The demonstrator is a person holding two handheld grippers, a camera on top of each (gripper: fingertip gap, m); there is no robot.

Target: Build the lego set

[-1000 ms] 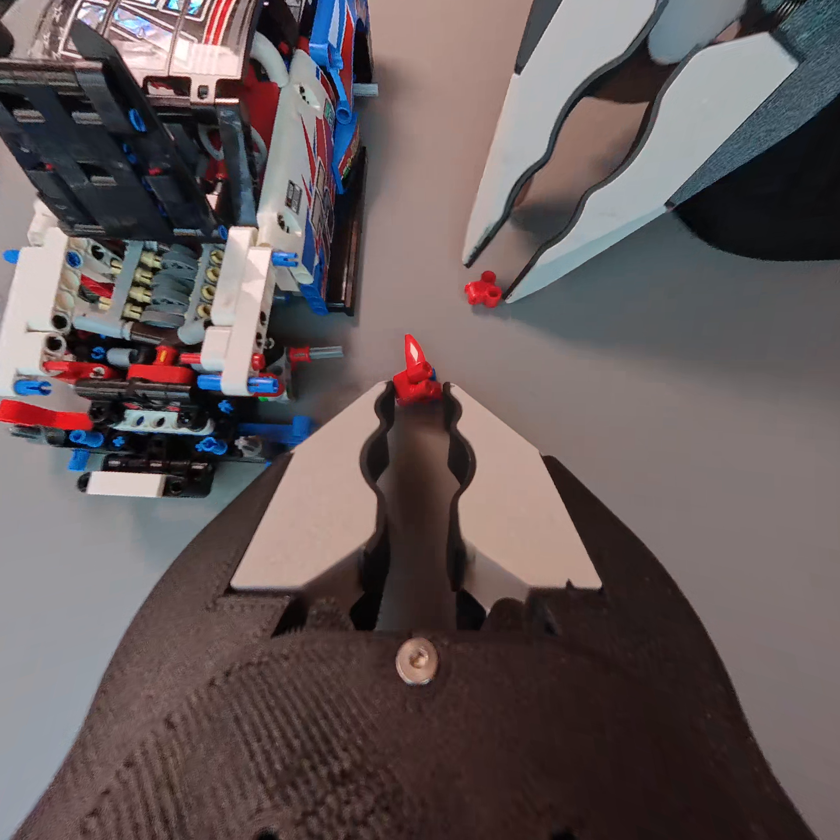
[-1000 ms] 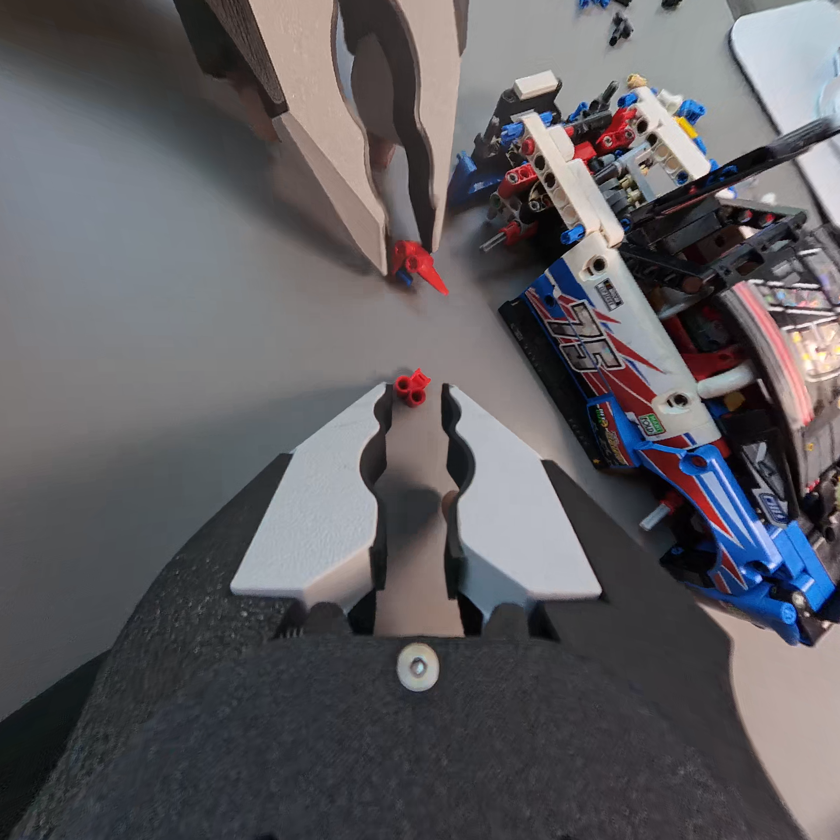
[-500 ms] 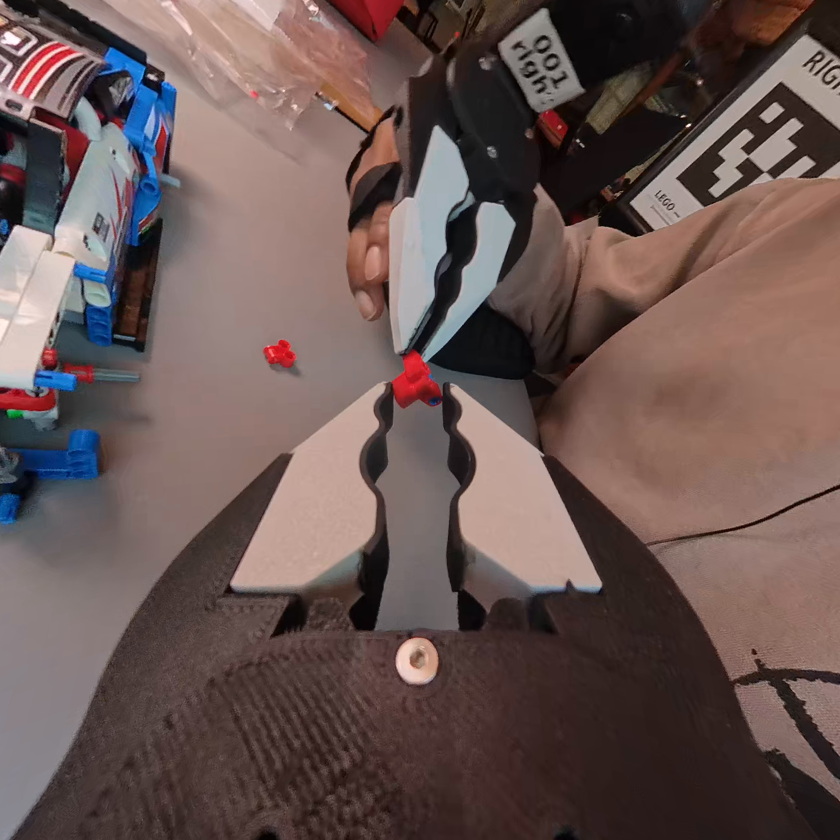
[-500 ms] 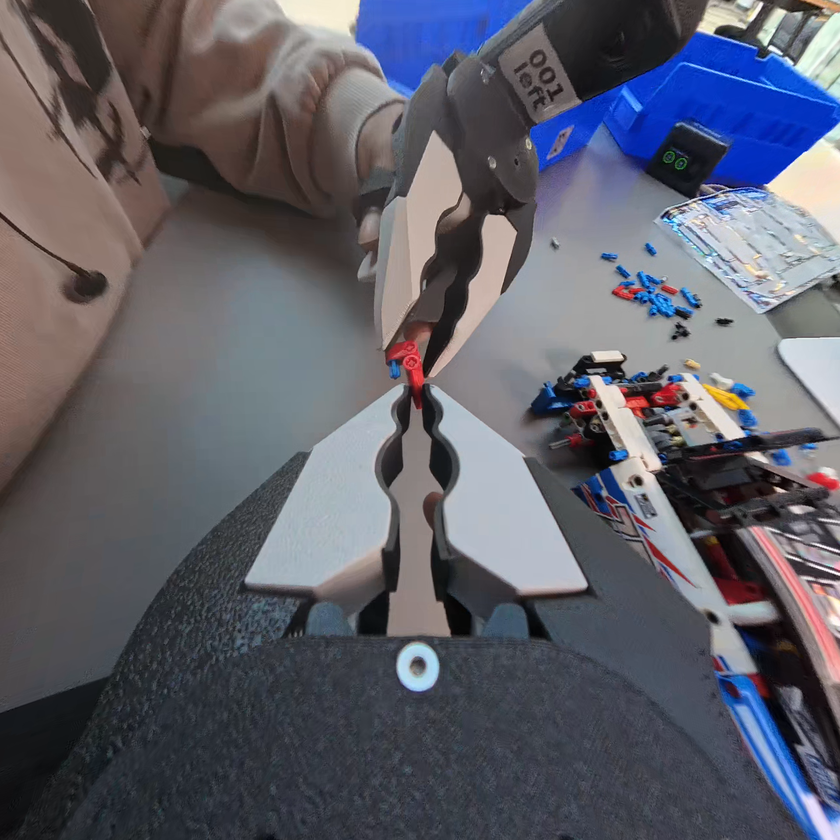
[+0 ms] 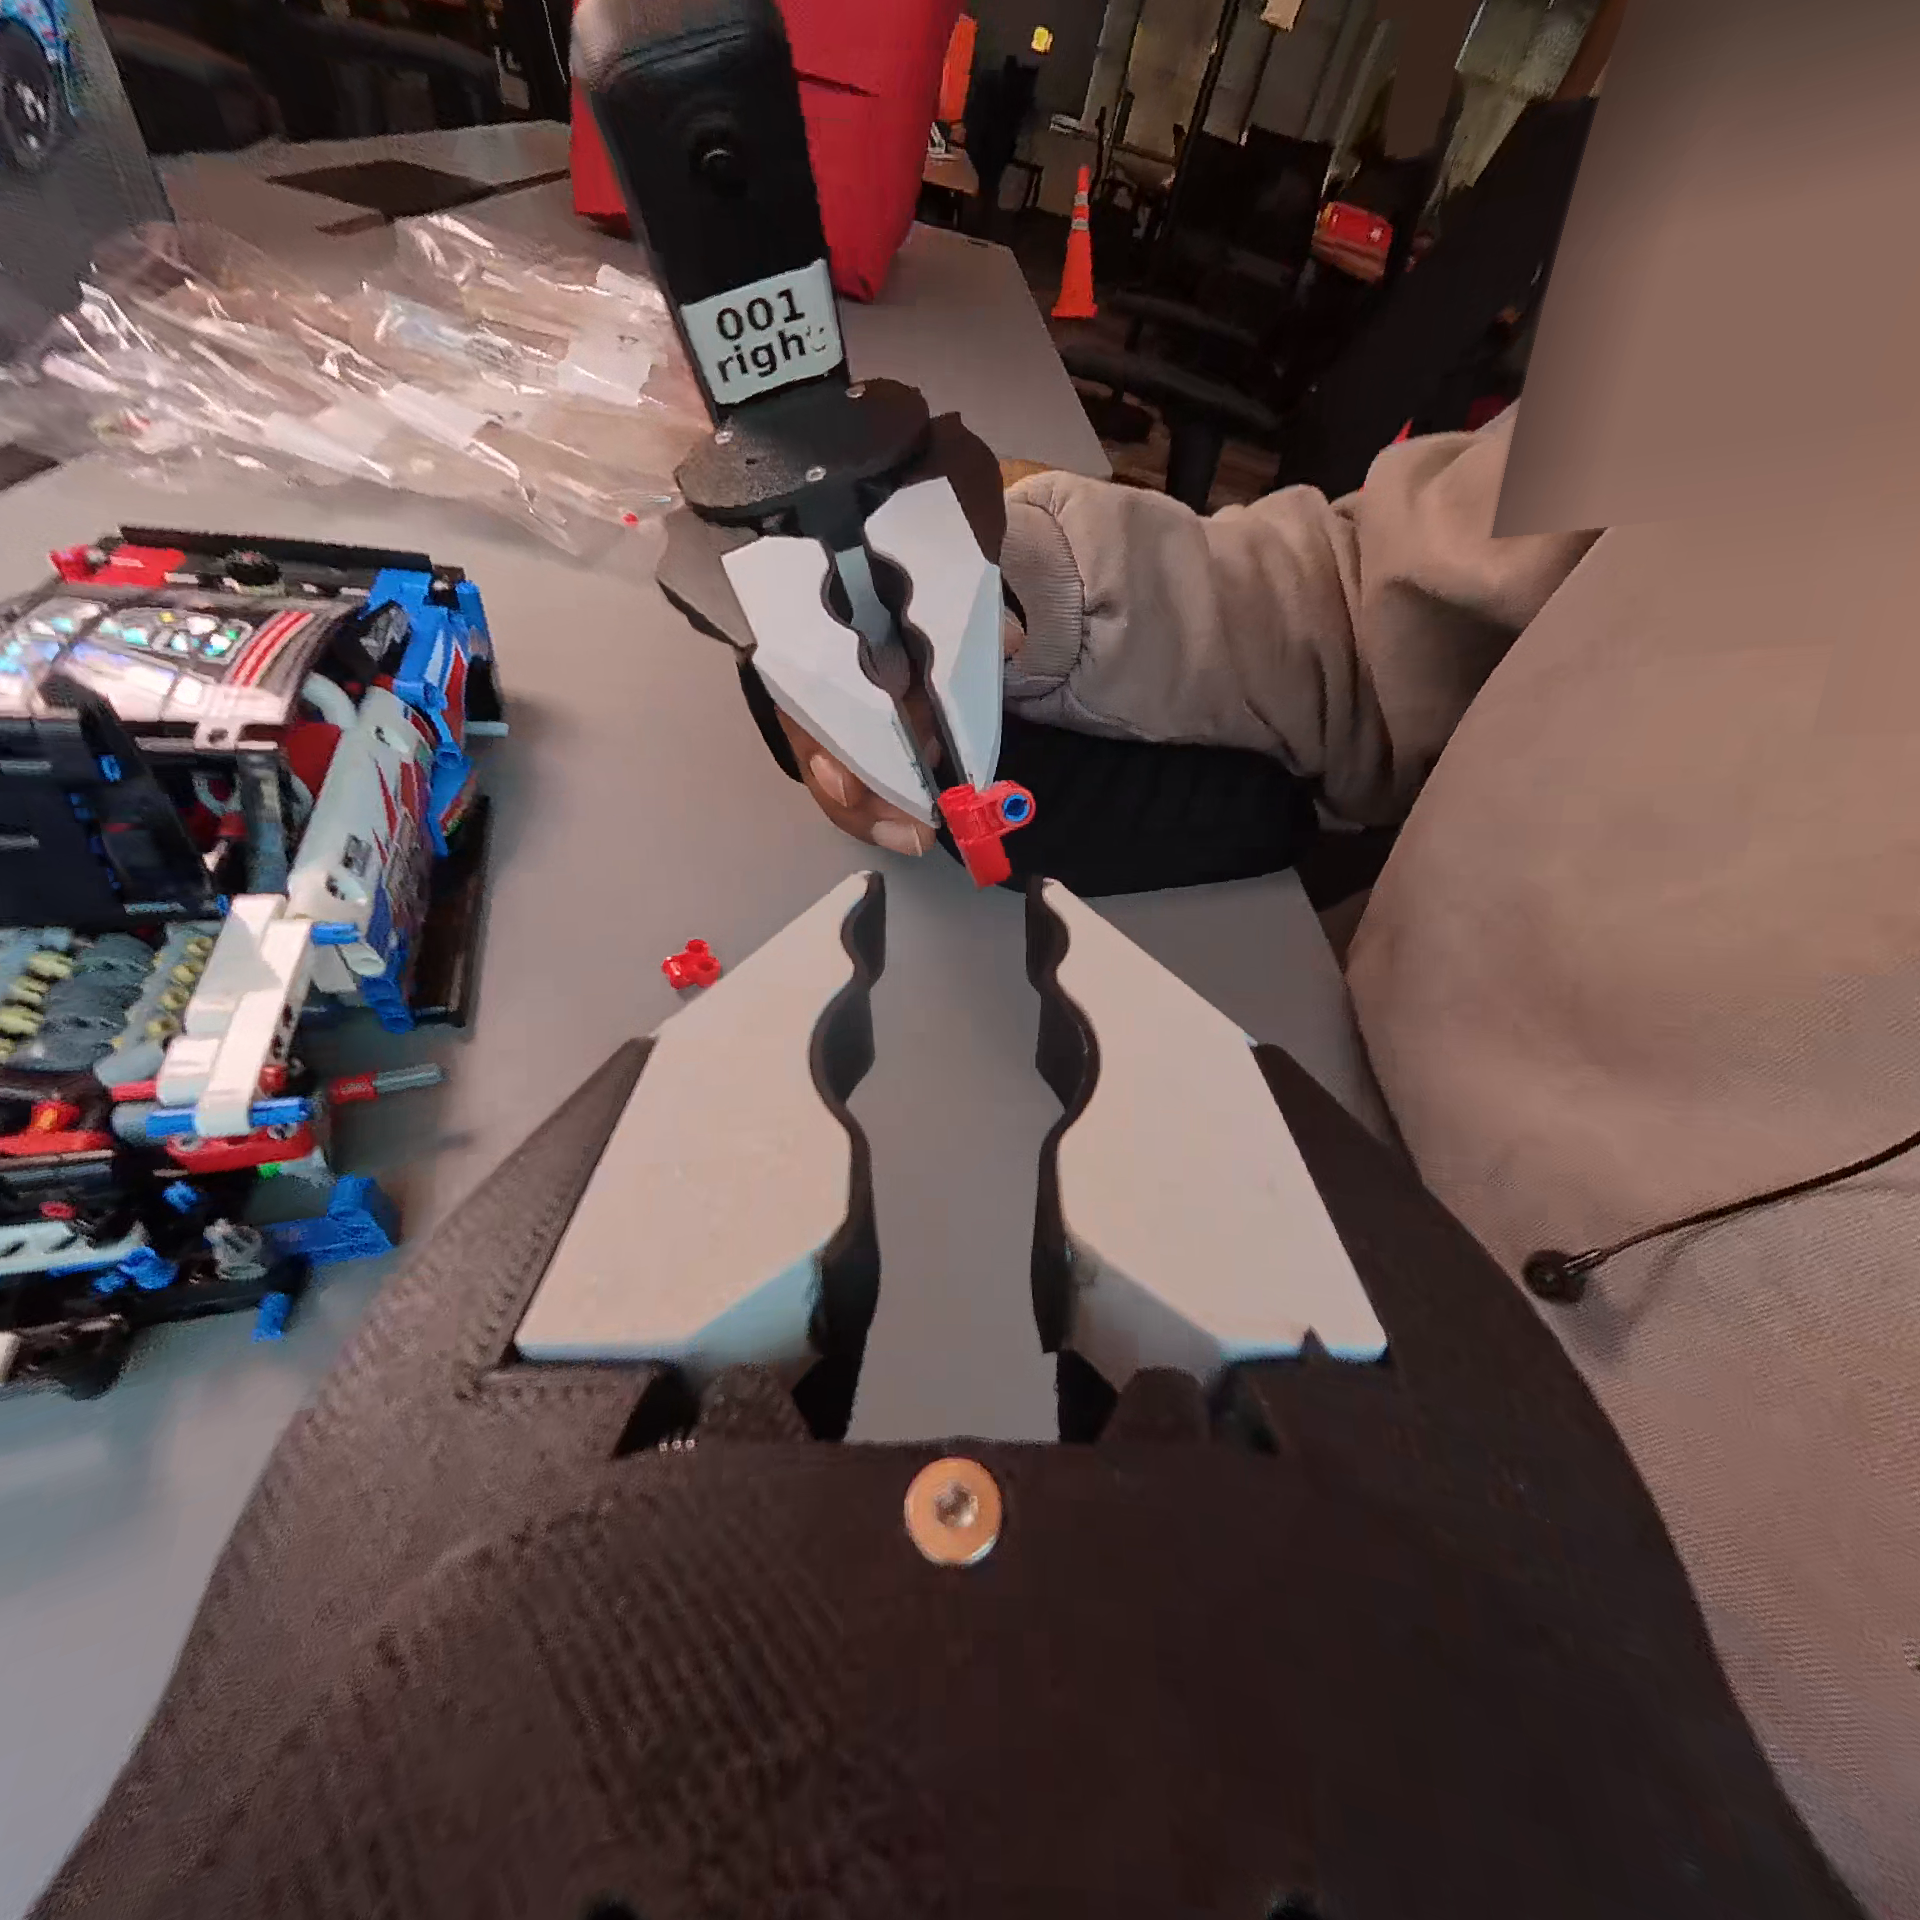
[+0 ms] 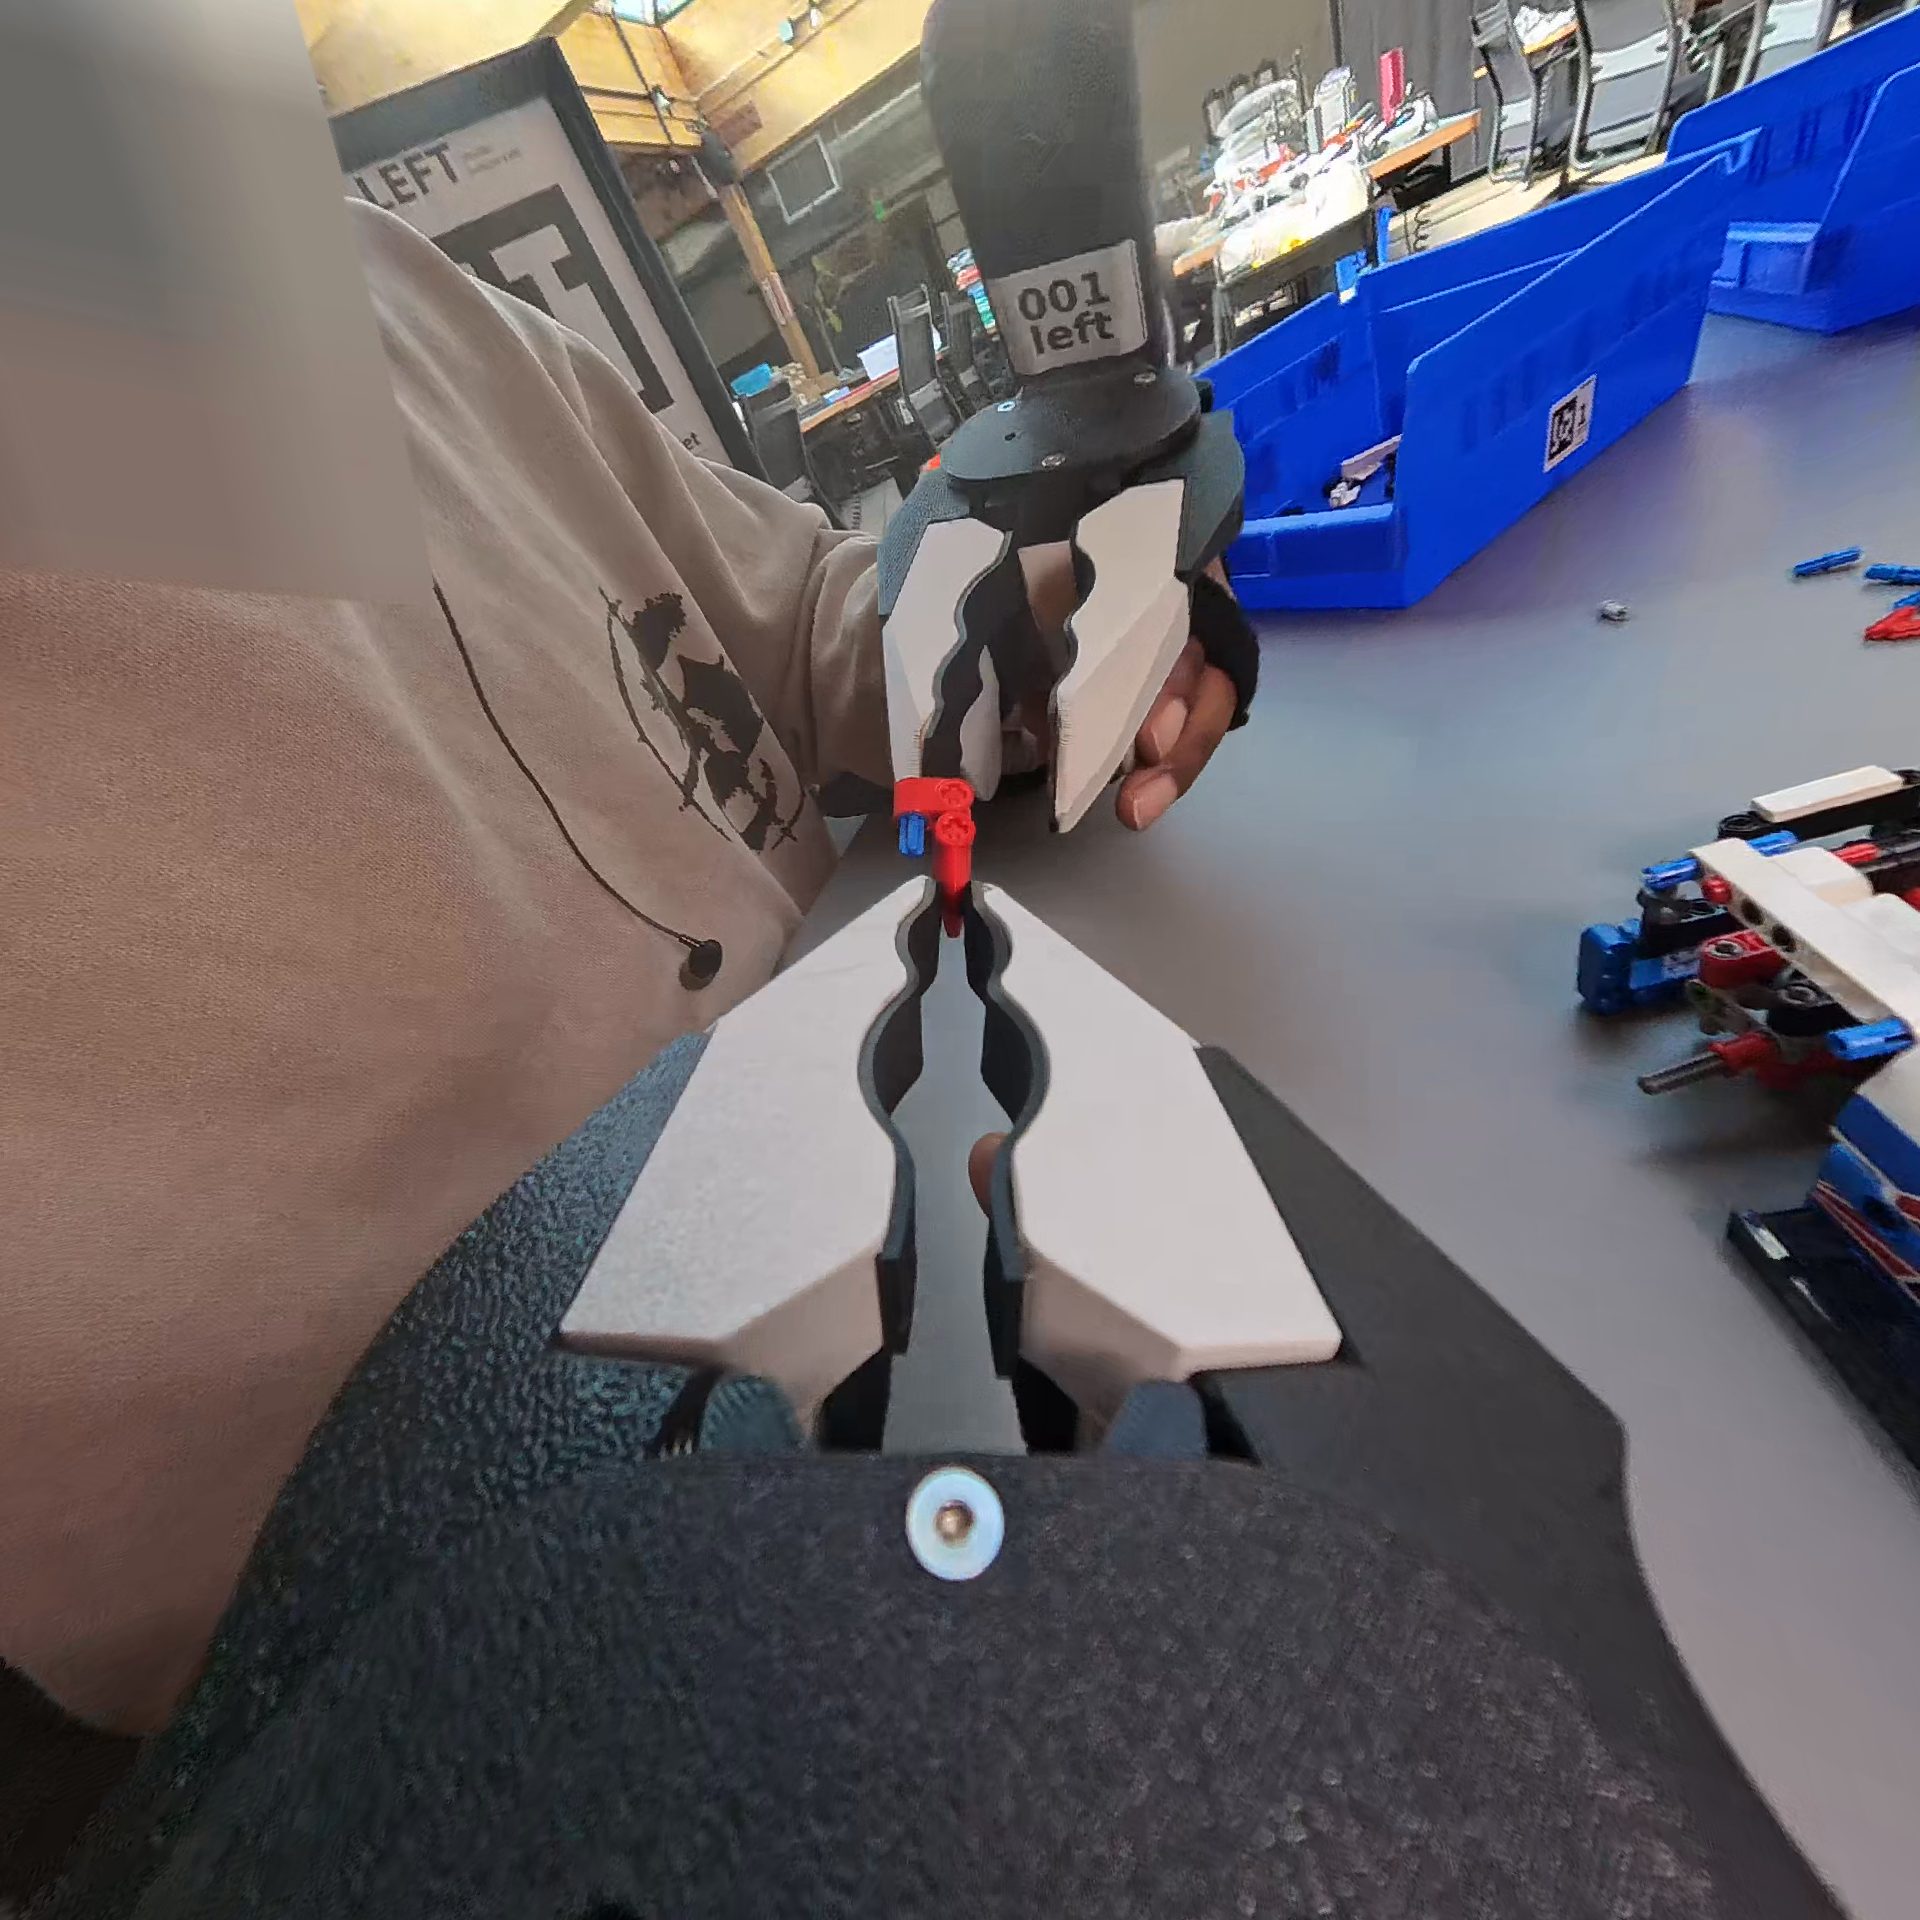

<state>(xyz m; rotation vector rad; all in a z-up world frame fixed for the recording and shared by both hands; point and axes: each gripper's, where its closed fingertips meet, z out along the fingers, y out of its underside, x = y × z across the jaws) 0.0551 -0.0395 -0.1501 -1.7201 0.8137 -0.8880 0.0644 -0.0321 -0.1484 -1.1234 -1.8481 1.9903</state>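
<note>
The right gripper [image 6: 951,909] grips the red connector piece [image 6: 940,831] upright; the left gripper [image 5: 954,899] is released, the piece at its 12 o'clock, just beyond.

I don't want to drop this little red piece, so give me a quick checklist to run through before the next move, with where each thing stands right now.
1. Right gripper shut on the red connector piece: ok, its tips pinch the lower end.
2. Left gripper released: ok, jaws apart, nothing between them.
3. Left gripper clear of the piece: cannot tell; in the right wrist view one left fingertip sits right at it.
4. Blue pin seated in the piece: ok, visible in its hole.
5. Spare small red part accounted for: ok, lying on the table.
6. Lego car within reach: ok, beside the left gripper.
</note>
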